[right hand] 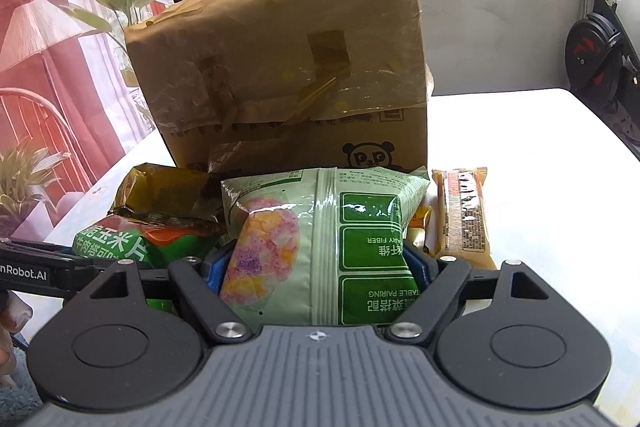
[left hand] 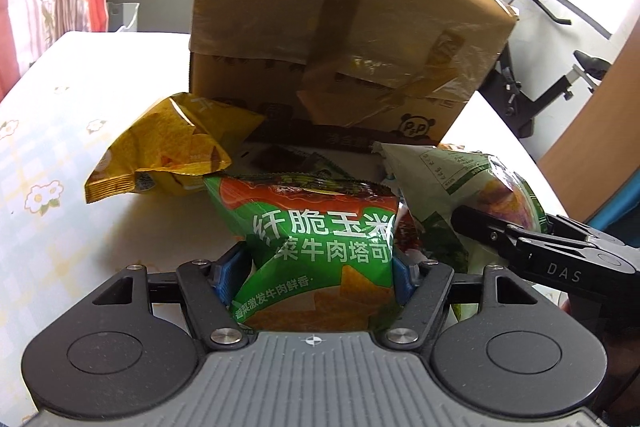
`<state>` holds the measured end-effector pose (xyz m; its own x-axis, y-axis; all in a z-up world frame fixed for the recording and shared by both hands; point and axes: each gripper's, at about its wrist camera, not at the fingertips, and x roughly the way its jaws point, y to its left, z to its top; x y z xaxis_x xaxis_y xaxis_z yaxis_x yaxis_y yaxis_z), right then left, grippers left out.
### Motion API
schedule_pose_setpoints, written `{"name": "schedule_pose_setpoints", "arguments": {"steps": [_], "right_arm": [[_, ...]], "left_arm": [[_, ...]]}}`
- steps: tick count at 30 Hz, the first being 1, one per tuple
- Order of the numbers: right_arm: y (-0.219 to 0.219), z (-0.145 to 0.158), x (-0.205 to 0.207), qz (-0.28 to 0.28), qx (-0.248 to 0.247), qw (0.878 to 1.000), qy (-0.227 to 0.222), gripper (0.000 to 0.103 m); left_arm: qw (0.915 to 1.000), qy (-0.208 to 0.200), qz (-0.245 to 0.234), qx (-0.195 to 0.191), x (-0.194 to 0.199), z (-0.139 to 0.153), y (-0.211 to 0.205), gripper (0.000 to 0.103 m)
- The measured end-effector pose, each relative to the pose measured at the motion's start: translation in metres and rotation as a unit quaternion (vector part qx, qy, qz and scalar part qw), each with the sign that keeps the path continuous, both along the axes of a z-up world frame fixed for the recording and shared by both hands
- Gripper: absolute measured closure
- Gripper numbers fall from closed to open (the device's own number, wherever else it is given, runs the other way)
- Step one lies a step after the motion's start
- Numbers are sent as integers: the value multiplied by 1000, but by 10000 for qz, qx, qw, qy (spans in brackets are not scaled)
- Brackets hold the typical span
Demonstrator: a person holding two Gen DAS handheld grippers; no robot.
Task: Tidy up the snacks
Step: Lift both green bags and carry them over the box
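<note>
My left gripper (left hand: 316, 271) is shut on a green corn-chip bag (left hand: 320, 243) with a red top, held just in front of the camera. My right gripper (right hand: 320, 267) is shut on a pale green snack bag (right hand: 332, 247) with pink and yellow crisps pictured. Each bag shows in the other view: the pale green bag (left hand: 460, 187) at the right, the corn-chip bag (right hand: 116, 243) at the left. A yellow chip bag (left hand: 168, 147) lies on the table left of the box. A tan snack bar (right hand: 464, 215) lies at the right.
A large taped cardboard box (left hand: 332, 27) stands on the white table (left hand: 60, 227) right behind the snacks; it also fills the right wrist view (right hand: 288, 67). An exercise bike (right hand: 596, 59) stands beyond the table's right edge. Curtains and plants are at the left.
</note>
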<state>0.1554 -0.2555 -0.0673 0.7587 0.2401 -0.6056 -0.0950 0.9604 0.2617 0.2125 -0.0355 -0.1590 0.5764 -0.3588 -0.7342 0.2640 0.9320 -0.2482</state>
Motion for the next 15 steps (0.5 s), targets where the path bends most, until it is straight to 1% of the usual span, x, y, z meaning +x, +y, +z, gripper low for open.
{"name": "schedule_pose_setpoints", "arguments": {"steps": [5, 8, 12, 15], "right_arm": [[-12, 3, -6, -330, 16, 9994, -67, 22], [-15, 5, -6, -425, -1, 9990, -107, 22], [-14, 8, -7, -413, -12, 9990, -188, 22], [-14, 12, -9, -430, -36, 9985, -327, 22]], "left_arm": [[9997, -95, -220, -83, -3, 2, -5, 30], [9990, -246, -352, -123, -5, 6, -7, 30], [9952, -770, -587, 134, -12, 26, -13, 30], [9921, -1102, -591, 82, -13, 43, -12, 30]]}}
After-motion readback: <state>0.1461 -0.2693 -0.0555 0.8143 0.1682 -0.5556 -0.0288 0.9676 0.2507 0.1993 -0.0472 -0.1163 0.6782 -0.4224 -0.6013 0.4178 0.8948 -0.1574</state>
